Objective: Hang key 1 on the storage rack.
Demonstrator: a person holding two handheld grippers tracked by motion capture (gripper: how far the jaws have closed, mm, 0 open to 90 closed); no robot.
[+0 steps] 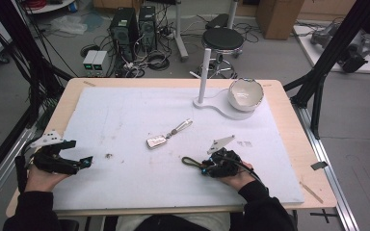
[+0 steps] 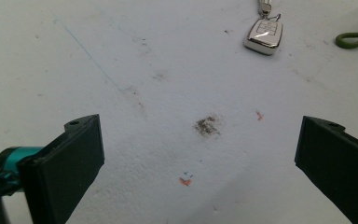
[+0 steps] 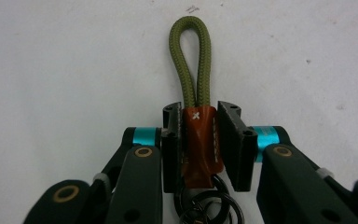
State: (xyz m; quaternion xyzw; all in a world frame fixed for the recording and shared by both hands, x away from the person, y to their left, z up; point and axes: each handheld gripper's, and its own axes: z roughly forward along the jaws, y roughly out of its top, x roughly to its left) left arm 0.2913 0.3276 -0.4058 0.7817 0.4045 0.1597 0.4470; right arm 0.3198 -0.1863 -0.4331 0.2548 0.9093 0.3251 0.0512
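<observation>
An olive-green cord loop keychain with a brown leather tab and dark metal rings lies on the white mat. My right gripper is shut on the leather tab, and the loop sticks out past the jaws toward the left in the high view. My right gripper rests near the mat's front edge. A silver car key fob with a metal clip lies mid-mat, also seen as the fob in the left gripper view. My left gripper sits at the front left, open over bare mat, its jaws wide apart.
A white cracked bowl stands on a white base with an upright post at the back right. The white mat covers a wooden table. A stool, computers and cables stand on the floor beyond the table.
</observation>
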